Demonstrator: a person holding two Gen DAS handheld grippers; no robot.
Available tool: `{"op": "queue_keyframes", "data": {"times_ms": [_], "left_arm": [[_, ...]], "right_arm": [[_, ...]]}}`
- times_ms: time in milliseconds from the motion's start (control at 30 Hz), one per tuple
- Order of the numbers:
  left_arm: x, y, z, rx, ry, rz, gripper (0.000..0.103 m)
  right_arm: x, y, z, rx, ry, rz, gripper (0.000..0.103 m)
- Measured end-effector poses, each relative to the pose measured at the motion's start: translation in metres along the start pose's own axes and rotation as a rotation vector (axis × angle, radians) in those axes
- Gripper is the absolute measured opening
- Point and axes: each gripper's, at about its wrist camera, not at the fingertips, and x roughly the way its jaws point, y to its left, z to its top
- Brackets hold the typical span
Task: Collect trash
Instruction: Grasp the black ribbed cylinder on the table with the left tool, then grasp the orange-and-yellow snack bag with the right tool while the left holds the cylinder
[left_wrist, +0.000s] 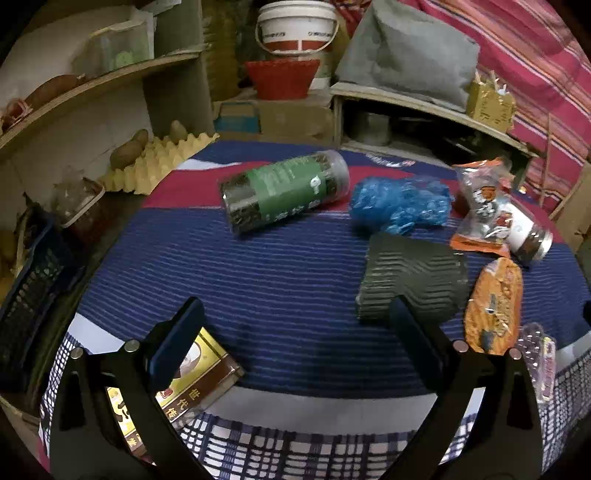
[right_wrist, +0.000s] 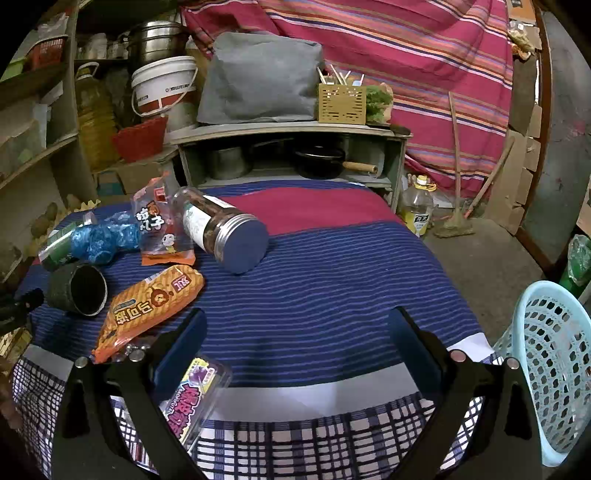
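Note:
Trash lies on a blue-striped cloth on the table (left_wrist: 288, 273). I see a green-labelled jar (left_wrist: 286, 192), a crumpled blue plastic bag (left_wrist: 400, 205), a dark ribbed paper cup (left_wrist: 413, 280) on its side, an orange snack bag (left_wrist: 495, 304), an orange-and-clear wrapper (left_wrist: 484, 206) and a white-labelled jar (right_wrist: 219, 230). My left gripper (left_wrist: 295, 325) is open and empty above the near cloth. My right gripper (right_wrist: 297, 332) is open and empty; a purple clear packet (right_wrist: 195, 398) lies under its left finger. A light-blue mesh basket (right_wrist: 550, 369) stands at the right.
A yellow-brown tin (left_wrist: 192, 387) lies at the table's near left corner. Shelves with potatoes and an egg tray (left_wrist: 155, 166) stand left. A low shelf (right_wrist: 288, 129) with pots, a bucket (right_wrist: 162, 86) and a grey bag stands behind. A bottle (right_wrist: 417, 208) stands on the floor.

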Motion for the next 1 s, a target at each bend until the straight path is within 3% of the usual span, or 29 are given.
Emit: {"op": "queue_keyframes", "data": {"times_ms": [133,367,567,633,667,733,1000], "left_arm": [[-0.006,-0.014,0.0,0.04,-0.021,-0.063,0.097],[-0.001,-0.054,0.002,0.14,-0.049,-0.1,0.097],[0.02,-0.065,0.005,0.147,-0.013,-0.13,0.097],[0.026,-0.064,0.003,0.144,0.007,-0.15,0.086],[0.029,-0.063,0.003,0.145,0.026,-0.163,0.073],[0.029,-0.058,0.003,0.13,0.033,-0.178,0.074],[-0.007,-0.028,0.005,0.112,-0.048,-0.064,0.074]], "right_arm": [[0.0,0.0,0.0,0.001,0.0,0.0,0.096],[0.0,0.001,-0.001,0.011,-0.013,0.022,0.096],[0.004,0.004,-0.002,0.012,-0.004,0.023,0.096],[0.006,0.008,-0.002,0.003,0.003,0.019,0.096],[0.006,0.011,-0.002,-0.001,0.007,0.02,0.096],[0.008,0.015,-0.002,-0.008,0.019,0.021,0.096],[0.007,0.048,-0.003,-0.023,0.028,0.068,0.096]]}}
